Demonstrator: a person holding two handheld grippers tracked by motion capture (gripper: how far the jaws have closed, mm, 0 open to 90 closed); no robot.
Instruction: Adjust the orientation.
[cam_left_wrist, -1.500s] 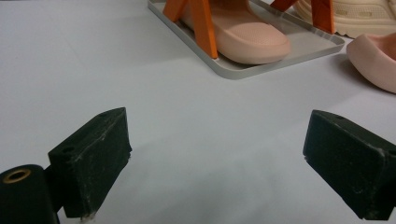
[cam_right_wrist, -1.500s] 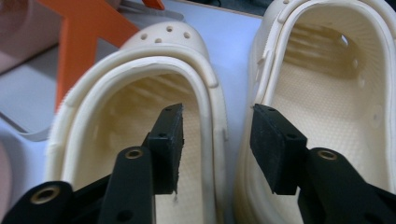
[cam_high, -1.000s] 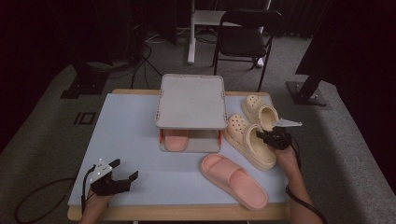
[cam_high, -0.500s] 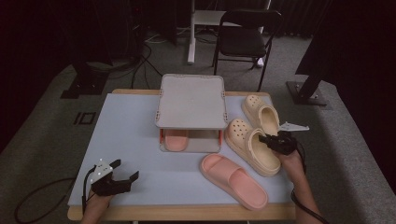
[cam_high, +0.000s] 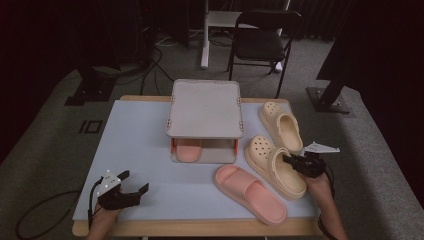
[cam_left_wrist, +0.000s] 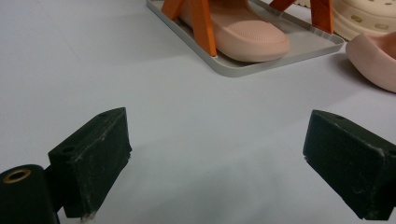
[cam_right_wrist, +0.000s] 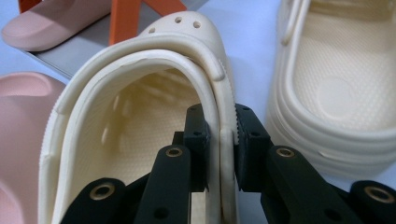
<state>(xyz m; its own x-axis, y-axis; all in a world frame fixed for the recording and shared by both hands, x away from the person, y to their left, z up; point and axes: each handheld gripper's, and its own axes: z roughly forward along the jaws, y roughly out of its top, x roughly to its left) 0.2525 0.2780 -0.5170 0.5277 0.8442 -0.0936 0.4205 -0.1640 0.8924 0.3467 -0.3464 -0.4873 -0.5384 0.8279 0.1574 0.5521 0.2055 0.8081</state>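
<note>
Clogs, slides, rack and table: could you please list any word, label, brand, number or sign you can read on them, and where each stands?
None: no readable text in any view.
Cream clog held by the right gripper: plain, only holes.
Second cream clog: a round embossed patch inside, nothing legible.
Pink slide: plain.
Rack and table: unmarked.
</note>
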